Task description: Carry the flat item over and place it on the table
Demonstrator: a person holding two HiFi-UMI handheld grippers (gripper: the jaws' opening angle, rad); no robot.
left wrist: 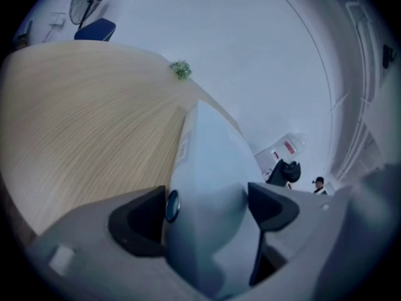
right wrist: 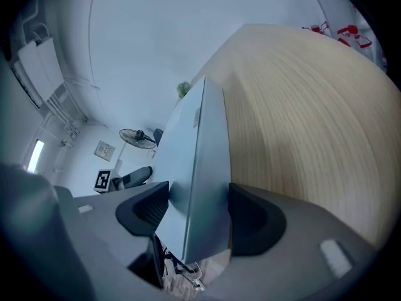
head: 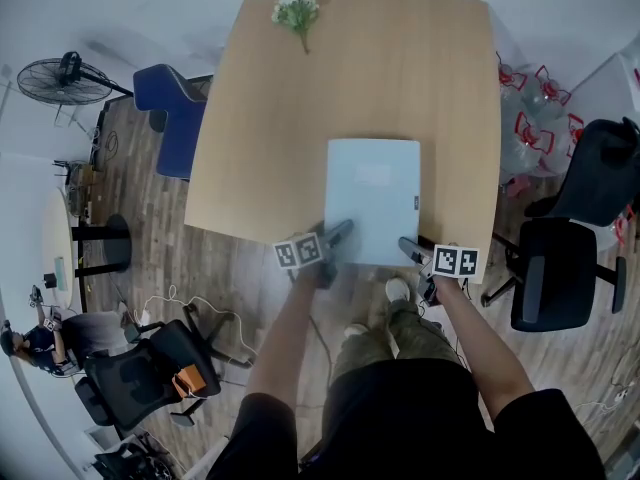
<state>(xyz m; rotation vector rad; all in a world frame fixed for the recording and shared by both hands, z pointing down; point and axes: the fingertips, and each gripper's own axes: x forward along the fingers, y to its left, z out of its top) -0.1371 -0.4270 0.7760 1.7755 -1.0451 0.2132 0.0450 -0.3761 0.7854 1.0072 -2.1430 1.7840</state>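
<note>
Resting flat on the wooden table (head: pixel 300 118), the flat item (head: pixel 372 198), a pale blue-grey slab, sits at the near side. Its near edge hangs slightly past the table edge toward the person. The far half of the table is bare apart from a small flower sprig (head: pixel 297 10), which is well apart from the item. The left gripper (head: pixel 338 238) is at the item's near-left corner and the right gripper (head: pixel 410 249) is at its near-right corner. Both straddle the overhanging edge, one jaw above and one below. In the right gripper view the slab fills the gap and both pads look pressed on its faces, so it reads as clamped. In the left gripper view the slab also fills the gap, with a small round foot on its underside right at the lower pad. This looks gripped too, though less surely. As for progress, the carry looks done: the item is on the table and appears level, with no tilt visible. What remains is probably to let go at both corners and back the grippers out toward the person. The item may also need a nudge further in, since the overhang leaves some risk of dragging it off the edge during the pull-back.
</note>
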